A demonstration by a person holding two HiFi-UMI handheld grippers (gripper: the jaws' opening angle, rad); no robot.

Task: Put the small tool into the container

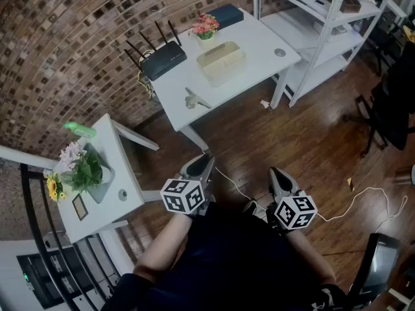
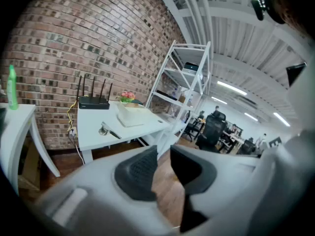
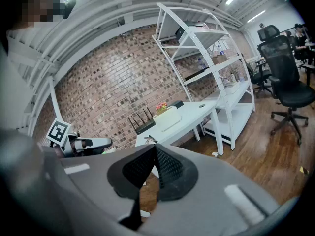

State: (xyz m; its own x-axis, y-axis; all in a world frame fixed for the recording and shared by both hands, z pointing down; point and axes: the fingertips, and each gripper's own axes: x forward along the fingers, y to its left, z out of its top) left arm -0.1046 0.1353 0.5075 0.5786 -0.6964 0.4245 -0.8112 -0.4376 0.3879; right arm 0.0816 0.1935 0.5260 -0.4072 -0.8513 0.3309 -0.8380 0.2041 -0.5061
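Note:
The small silver tool [image 1: 194, 99] lies near the front edge of a white table [image 1: 259, 50], with the cream container [image 1: 221, 61] just behind it. Both grippers hang over the wooden floor, well short of the table. My left gripper [image 1: 204, 159] is open with a narrow gap between its pads and nothing in it. My right gripper [image 1: 276, 172] is shut with nothing in it, its pads meeting at the tips. The left gripper view shows the tool [image 2: 106, 130] and container [image 2: 131, 116] beyond the left gripper [image 2: 164, 150]. In the right gripper view the right gripper [image 3: 155, 148] points toward the container [image 3: 166, 114].
On the table stand a black router [image 1: 162, 60], a flower pot [image 1: 205, 28] and a dark book [image 1: 227, 15]. A white shelf unit [image 1: 324, 18] is to the right. A side table [image 1: 117, 167] with flowers and a green bottle [image 1: 79, 129] is at left. A cable [image 1: 363, 199] crosses the floor.

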